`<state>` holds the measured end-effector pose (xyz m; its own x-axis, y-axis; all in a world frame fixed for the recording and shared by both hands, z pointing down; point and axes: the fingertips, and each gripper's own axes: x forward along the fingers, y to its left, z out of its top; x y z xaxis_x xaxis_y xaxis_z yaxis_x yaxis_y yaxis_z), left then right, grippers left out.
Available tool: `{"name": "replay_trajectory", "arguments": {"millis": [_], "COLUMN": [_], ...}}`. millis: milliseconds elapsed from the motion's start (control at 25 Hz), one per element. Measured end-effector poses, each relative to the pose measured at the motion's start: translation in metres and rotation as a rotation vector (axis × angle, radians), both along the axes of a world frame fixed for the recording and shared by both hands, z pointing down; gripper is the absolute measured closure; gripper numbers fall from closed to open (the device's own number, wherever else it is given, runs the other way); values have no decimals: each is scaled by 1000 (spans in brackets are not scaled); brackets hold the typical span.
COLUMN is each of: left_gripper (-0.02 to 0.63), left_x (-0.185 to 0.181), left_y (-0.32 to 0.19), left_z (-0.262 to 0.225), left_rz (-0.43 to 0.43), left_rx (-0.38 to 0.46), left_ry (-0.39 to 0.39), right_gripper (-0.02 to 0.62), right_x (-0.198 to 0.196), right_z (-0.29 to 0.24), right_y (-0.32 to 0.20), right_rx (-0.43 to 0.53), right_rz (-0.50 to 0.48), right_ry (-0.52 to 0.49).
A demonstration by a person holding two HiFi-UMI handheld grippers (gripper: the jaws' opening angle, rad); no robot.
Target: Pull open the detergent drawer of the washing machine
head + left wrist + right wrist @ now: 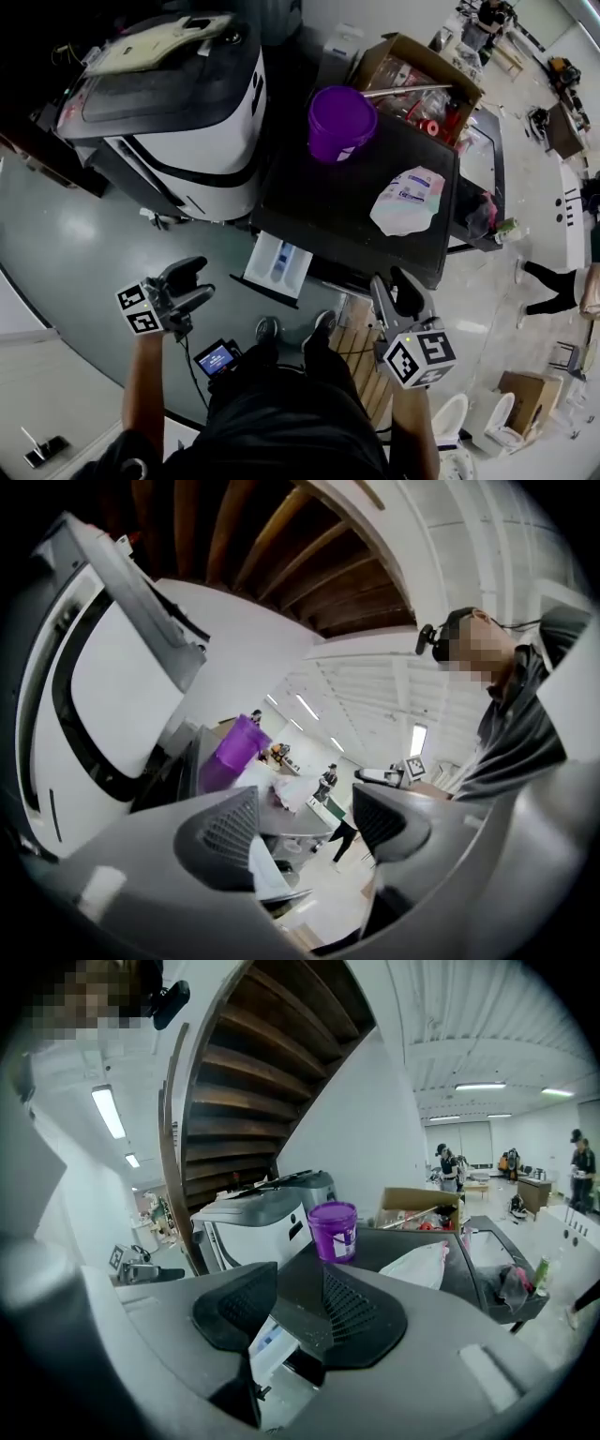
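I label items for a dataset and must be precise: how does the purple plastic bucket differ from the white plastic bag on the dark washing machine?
The purple plastic bucket is rigid and stands upright; the white plastic bag is soft and lies crumpled. The bucket stands near the far left corner, the bag nearer the right side. Both rest on the dark washing machine top.

Head view: glossy grey floor [56,234], 9 o'clock; open cardboard box [412,52], 1 o'clock. Wooden staircase [253,1072] overhead.
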<state>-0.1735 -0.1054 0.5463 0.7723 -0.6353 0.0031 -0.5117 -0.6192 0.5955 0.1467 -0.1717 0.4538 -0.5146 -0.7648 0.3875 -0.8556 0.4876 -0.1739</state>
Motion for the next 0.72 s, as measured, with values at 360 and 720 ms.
{"name": "replay_trajectory", "arguments": {"millis": [360, 720], "left_gripper": [241, 242], "left_x": [1, 38], "left_y": [-31, -44], "left_z": [-121, -191], "left_rz": [-53, -88], "left_rx": [230, 424], "left_ry": [-179, -477], "right_gripper": [446, 446], "right_x": [14, 20], "right_z": [-45, -89], "right_y": [10, 16], "right_rx": [119, 256], "right_rz": [71, 100], "right_ry": [-51, -45]}}
